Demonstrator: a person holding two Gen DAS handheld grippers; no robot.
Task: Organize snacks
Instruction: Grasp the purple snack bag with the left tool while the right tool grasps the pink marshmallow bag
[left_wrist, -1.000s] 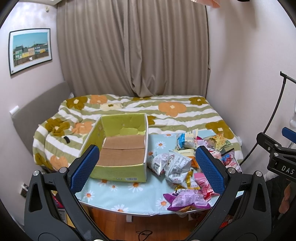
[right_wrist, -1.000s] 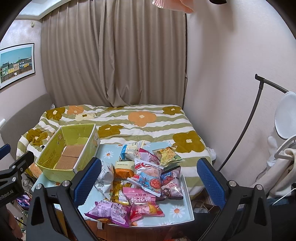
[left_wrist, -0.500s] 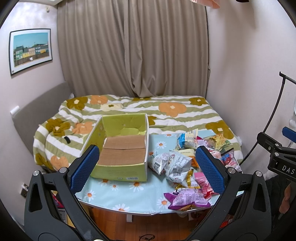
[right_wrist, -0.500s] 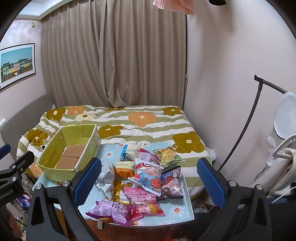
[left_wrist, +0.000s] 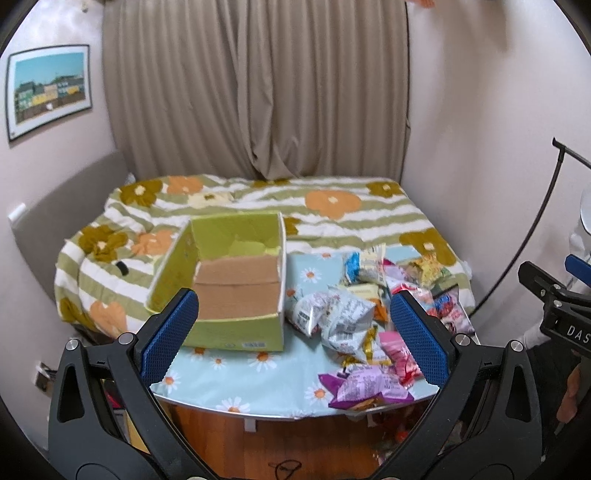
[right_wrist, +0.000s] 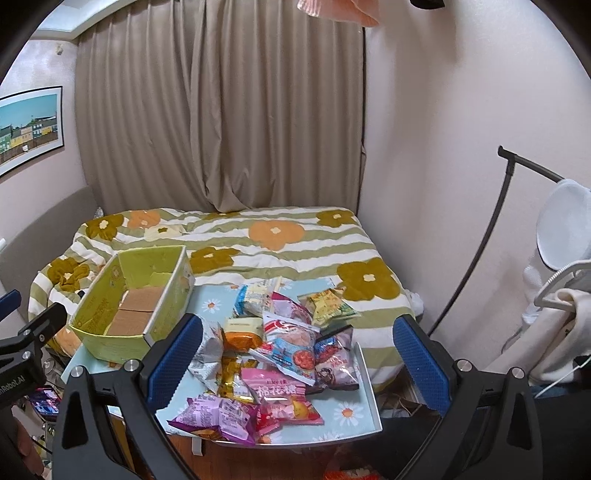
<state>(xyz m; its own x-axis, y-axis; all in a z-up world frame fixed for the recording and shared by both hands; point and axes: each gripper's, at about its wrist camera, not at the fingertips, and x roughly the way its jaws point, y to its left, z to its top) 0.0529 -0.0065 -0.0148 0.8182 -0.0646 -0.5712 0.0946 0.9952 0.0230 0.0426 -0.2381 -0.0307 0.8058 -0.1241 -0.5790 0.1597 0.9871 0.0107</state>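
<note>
snacks (right_wrist: 280, 347) sit right ahead of your right gripper (right_wrist: 295, 354); nothing has moved, both grippers wide apart and empty, box (left_wrist: 229, 284) unfilled.

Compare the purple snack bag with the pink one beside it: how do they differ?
The purple snack bag lies at the table's near edge, printed with small text; the pink snack bag sits just behind and right, showing large white characters and overlapping it. Both are sealed, lying flat, untouched by either claw.
</note>
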